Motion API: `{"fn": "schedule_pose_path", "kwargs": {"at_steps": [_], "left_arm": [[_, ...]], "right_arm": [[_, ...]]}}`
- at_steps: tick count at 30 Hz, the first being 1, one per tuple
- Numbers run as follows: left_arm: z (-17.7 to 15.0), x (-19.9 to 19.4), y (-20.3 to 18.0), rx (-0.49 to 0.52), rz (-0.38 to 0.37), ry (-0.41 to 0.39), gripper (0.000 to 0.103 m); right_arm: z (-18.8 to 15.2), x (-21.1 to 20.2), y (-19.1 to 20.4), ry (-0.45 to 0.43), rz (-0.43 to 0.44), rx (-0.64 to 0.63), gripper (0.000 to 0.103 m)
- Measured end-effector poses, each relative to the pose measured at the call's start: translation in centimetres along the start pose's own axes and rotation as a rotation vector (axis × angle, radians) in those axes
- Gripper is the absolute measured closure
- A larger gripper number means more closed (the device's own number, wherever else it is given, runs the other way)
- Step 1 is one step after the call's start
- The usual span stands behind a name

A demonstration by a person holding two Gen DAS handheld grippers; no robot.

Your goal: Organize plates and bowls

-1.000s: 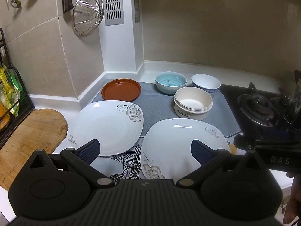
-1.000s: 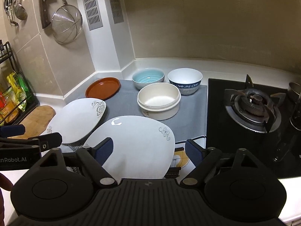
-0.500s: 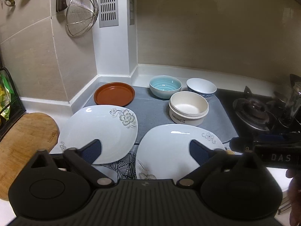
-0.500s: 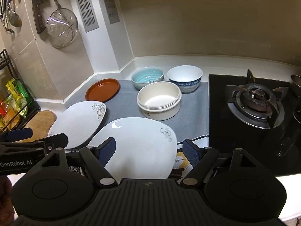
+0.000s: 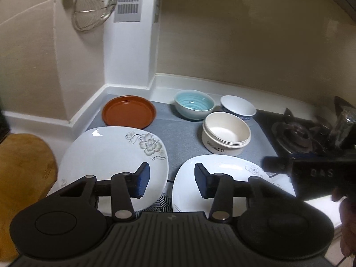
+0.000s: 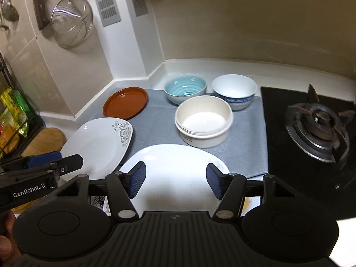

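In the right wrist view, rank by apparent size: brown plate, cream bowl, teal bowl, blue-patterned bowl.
1. Cream bowl, though it sits nearest the camera.
2. Brown plate.
3. Teal bowl and blue-patterned bowl look alike; no ranking.

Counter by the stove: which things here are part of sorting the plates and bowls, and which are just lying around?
Part of the job:
left white plate
right white plate
brown plate
teal bowl
blue-patterned bowl
cream bowl stack

Just lying about:
wire strainer
wooden cutting board
gas burner
snack rack
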State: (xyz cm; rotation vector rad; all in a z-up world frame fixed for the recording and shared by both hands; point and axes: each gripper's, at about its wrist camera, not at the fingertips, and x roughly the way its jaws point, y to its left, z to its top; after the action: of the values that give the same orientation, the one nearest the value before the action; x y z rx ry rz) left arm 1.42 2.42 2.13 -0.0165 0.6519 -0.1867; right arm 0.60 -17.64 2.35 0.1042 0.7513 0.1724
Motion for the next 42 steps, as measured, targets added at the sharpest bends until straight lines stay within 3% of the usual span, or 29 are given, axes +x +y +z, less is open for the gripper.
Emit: {"fn": "schedule_pose_path", "kwargs": {"at_steps": [5, 9, 11, 14, 18, 28, 34, 42], "left_arm": [[0.3, 1.2, 1.9, 0.006, -0.060, -0.002, 0.054], [0.2, 2.3, 4.1, 0.001, -0.044, -0.009, 0.054], [0.2, 2.8, 5.5, -0.017, -0.036, 0.003, 0.054], [0.5, 3.0, 7.5, -0.021, -0.036, -0.003, 0.062], [0.7, 3.3, 10.0, -0.035, -0.027, 0.001, 0.075], [-0.9, 4.0, 16.8, -0.160, 0.026, 0.080, 0.075], [-1.8, 4.4, 18.4, -0.254, 0.055, 0.102, 0.072], [-1.9, 5.7, 19.0, -0.283, 0.060, 0.129, 0.070]], "right_arm": [[1.0, 1.7, 2.1, 0.015, -0.004, -0.009, 0.050], [1.6, 3.3, 3.4, 0.028, -0.004, -0.005, 0.066], [1.9, 3.7, 4.1, 0.014, -0.016, -0.010, 0.070], [2.3, 4.4, 4.9, 0.001, -0.009, -0.003, 0.079], [3.0, 6.2, 6.4, 0.004, 0.010, -0.009, 0.079], [6.0, 12.2, 9.5, 0.054, 0.019, 0.004, 0.079], [7.4, 15.4, 9.1, 0.105, -0.013, -0.015, 0.077], [7.4, 18.8, 9.5, 0.166, 0.000, -0.054, 0.072]]}}
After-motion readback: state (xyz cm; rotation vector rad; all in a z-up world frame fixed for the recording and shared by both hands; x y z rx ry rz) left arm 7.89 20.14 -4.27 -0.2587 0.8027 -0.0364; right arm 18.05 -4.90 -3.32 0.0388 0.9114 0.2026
